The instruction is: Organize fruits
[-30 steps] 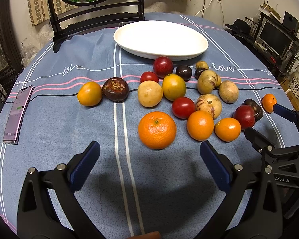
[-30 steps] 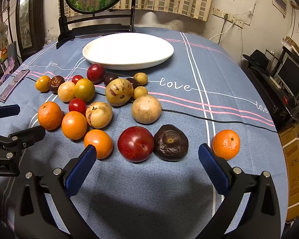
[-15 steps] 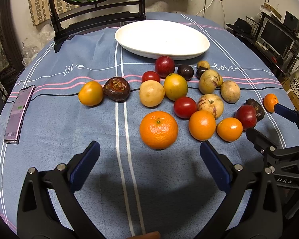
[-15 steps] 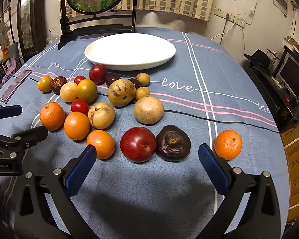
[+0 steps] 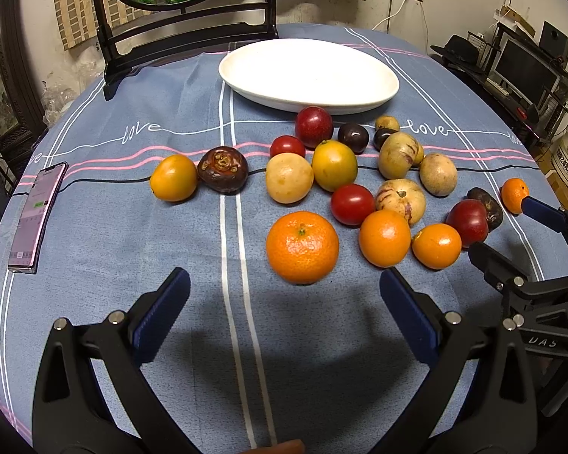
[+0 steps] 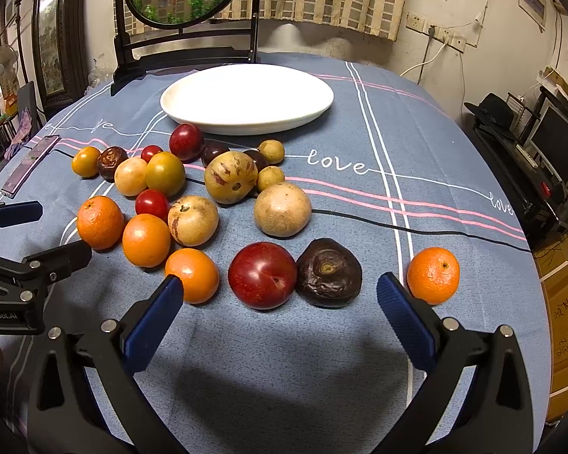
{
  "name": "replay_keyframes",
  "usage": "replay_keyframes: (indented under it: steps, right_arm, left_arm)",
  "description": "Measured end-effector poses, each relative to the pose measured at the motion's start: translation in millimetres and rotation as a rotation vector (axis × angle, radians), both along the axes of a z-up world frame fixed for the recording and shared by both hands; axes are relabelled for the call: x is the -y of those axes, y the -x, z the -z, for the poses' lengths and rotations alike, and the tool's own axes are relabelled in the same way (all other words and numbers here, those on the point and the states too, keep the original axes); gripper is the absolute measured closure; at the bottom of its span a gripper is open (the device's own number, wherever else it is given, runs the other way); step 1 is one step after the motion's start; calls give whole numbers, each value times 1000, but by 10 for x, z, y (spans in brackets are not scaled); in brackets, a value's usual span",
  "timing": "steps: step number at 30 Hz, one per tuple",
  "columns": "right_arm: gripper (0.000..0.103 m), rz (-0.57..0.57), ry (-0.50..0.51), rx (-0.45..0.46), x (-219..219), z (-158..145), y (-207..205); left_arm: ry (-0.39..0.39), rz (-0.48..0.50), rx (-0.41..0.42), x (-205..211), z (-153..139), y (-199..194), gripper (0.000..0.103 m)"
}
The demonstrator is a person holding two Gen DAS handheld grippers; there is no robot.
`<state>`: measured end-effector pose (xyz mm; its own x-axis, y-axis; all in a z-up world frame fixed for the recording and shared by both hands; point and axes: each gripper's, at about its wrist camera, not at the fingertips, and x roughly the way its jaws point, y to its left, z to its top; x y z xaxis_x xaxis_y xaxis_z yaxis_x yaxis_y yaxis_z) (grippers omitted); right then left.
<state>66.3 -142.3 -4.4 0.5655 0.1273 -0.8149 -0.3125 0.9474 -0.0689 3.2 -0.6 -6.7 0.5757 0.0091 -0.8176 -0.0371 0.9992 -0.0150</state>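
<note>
Blue cloth with white and pink stripes and the printed word "love" covers the round bench [image 5: 94,249]. At its far side lies a white oval plate [image 5: 309,72], with nothing on it. A dark wooden stand [image 6: 185,53] carrying a round goldfish panel is behind the plate. A phone [image 5: 38,217] lies flat near the left edge of the bench.

The fruits lie loose on the cloth in front of the plate, none on it. Nearest the left gripper [image 5: 284,312] is a large orange [image 5: 302,246], just beyond and between its fingertips. To the right of that fruit sit a second orange [image 5: 384,238] and a smaller orange [image 5: 436,246]. A red plum [image 6: 262,275] and a dark wrinkled fruit [image 6: 328,272] lie touching each other, just ahead of the right gripper [image 6: 278,308]. One small orange [image 6: 433,275] lies apart from the group, just beside the right gripper's right-hand finger. Further back are red tomatoes, yellow-brown round fruits and dark plums, closely grouped.

Left gripper: jaws spread wide, holding nothing, above the cloth. Right gripper: jaws spread wide, holding nothing, low over the cloth.
</note>
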Motion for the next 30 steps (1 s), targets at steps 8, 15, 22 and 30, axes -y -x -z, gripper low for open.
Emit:
replay_keyframes:
  steps: [8,15,22,30]
  right_arm:
    - [1,1,0,2,0,3,1]
    - [1,1,0,2,-3,4,1]
    - [1,2,0,4,-3,4,3]
    - [1,10,-12,5,28,-9,4]
  left_arm:
    - [-1,-3,0,-2,-2,1,2]
    - [-1,-2,-1,-1,-5,3,2]
    - [-2,-5,2,-8,-7,3,2]
    - [69,8,-14,-43,51,-77,2]
